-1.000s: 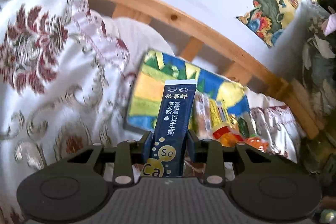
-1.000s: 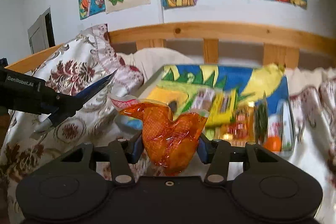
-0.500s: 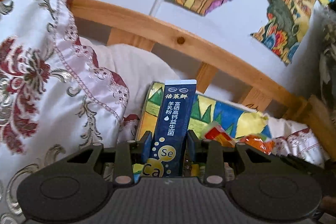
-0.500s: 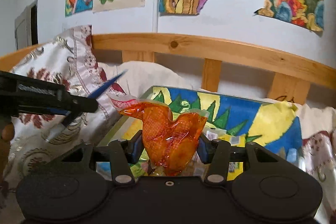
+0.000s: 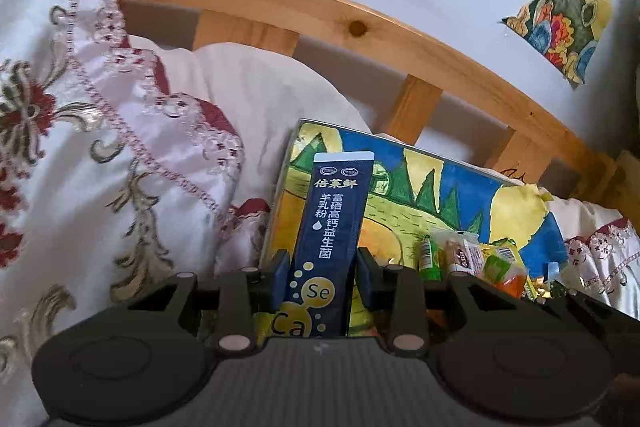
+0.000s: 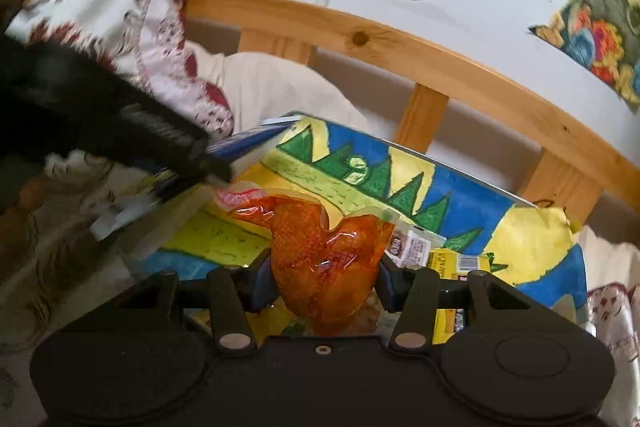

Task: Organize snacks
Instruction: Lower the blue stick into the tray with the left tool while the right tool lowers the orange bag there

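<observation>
The tall dark-blue stick packet with white and gold print (image 5: 330,243) stands upright at lower centre of the left wrist view, clamped by the left gripper (image 5: 319,281). The translucent orange vacuum pouch of meat (image 6: 324,259) sits at lower centre of the right wrist view, clamped by the right gripper (image 6: 324,283). Both are probably held over the painted blue, yellow and green box (image 5: 424,195) for sorting; small snack packets (image 5: 468,259) already lie inside. Behind: embroidered cream pillow (image 5: 100,131), wooden bed rail (image 5: 360,27).
</observation>
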A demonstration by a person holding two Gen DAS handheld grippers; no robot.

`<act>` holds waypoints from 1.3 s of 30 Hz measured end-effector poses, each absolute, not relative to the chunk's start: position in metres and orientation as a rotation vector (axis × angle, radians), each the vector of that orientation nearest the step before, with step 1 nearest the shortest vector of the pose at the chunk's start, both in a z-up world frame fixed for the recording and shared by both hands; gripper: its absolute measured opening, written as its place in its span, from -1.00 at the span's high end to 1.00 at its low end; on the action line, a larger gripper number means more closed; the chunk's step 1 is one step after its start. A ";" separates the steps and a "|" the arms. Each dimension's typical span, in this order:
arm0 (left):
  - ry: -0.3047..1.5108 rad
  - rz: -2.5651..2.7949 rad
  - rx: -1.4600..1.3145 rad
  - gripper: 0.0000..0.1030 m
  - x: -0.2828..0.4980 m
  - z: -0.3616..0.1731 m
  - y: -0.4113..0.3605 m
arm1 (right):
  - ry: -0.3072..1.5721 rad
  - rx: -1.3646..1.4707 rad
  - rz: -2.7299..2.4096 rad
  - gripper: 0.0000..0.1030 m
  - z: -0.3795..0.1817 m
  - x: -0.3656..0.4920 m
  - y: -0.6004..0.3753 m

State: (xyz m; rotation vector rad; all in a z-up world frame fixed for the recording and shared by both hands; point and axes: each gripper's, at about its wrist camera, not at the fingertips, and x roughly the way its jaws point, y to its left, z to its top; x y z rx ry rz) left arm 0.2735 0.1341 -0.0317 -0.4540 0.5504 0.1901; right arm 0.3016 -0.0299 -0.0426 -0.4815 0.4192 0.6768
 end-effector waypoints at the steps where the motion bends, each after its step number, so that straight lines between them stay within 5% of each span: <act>1: 0.557 0.186 -0.450 0.27 0.277 -0.033 0.135 | 0.417 -0.496 0.670 -0.02 -0.044 0.301 -0.028; 10: 0.605 0.175 -0.458 0.26 0.288 -0.041 0.133 | 0.447 -0.549 0.636 -0.03 -0.052 0.305 -0.024; 27: 0.632 0.205 -0.492 0.25 0.287 -0.056 0.131 | 0.465 -0.525 0.672 -0.46 -0.052 0.295 -0.033; 39: 0.612 0.210 -0.552 -0.04 0.276 -0.051 0.137 | 0.470 -0.471 0.657 -0.72 -0.031 0.296 -0.042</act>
